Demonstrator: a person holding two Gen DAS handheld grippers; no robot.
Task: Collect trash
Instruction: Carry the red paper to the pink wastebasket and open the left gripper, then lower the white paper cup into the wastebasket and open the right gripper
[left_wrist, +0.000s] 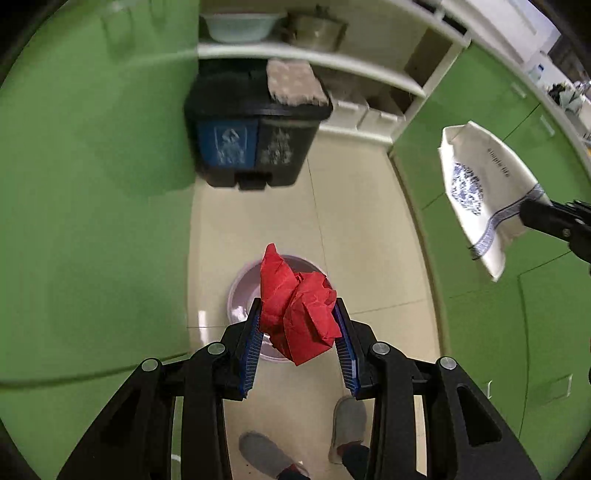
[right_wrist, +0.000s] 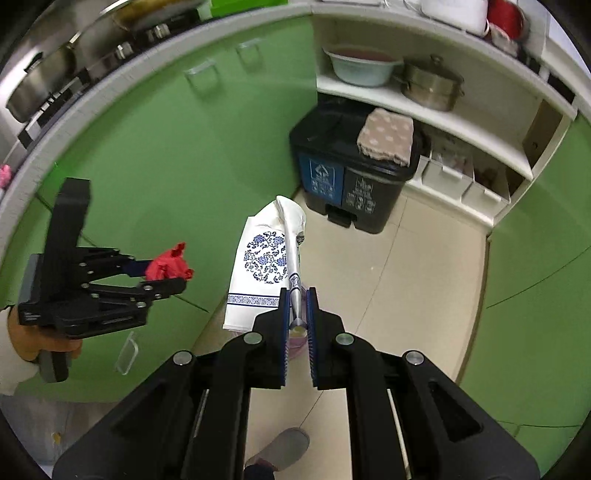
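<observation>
While I look down both wrist cameras, this is what I have:

Left gripper: partly open, its blue pads pressed on a crumpled red paper that bulges up and out past the fingertips. I have it held above the floor.

Right gripper: closed tight on the thin edge of a white bag with a blue floral print. The bag hangs flat ahead of the fingertips, with a blue patterned band along its lower edge.

Trash bin: black, two compartments, a blue label on the left half and a dark one on the right, with pedals at the base. It stands on the floor against the green cabinets, under the open shelf. Both lids look down.

Cloth: pinkish, spotted, lying on the bin's right lid.

Basin on floor: pale pink, round, directly beneath the red paper in my left view; the paper hides most of it.

Shelf: I see a pale bowl and a steel pot side by side.

Person: grey slippers on the tiled floor below the left gripper; a hand on that gripper's handle.
</observation>
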